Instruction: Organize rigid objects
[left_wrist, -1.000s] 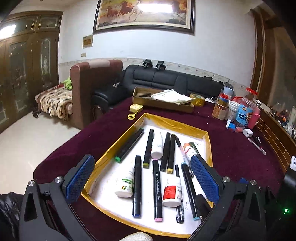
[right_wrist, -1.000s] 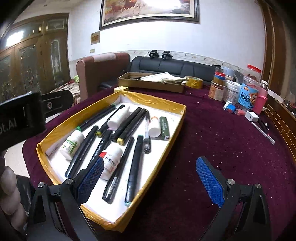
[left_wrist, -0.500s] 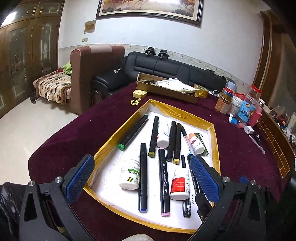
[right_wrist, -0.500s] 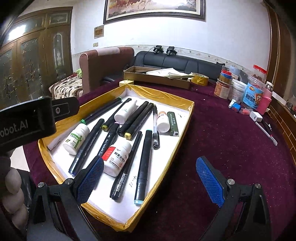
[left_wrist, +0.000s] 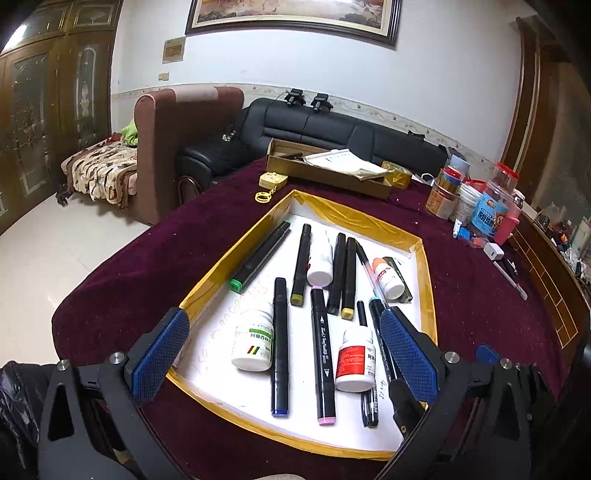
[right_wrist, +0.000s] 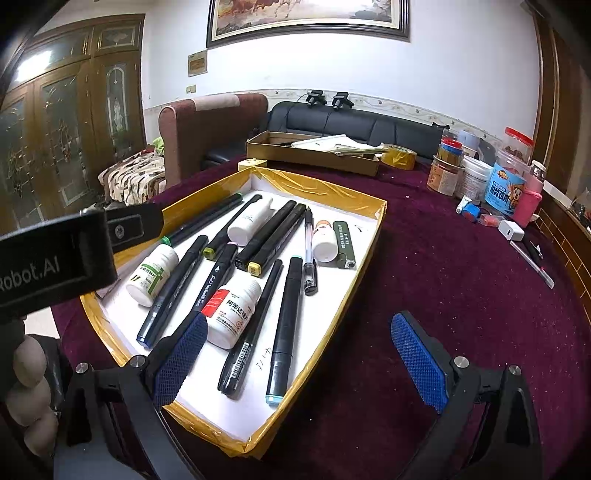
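"Robot.AI" on the black left gripper (right_wrist: 55, 266) body; Chinese print on the red-labelled bottle (right_wrist: 232, 314).

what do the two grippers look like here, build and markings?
Both match: black angular frames with triangular cutouts and silver bolt heads at the joints, and two fingers faced with blue cross-hatched pads. The left gripper shows in its own view; in the right wrist view its black body carries white "Robot.AI" lettering. The right gripper has the same build. No cables or sleeves visible.
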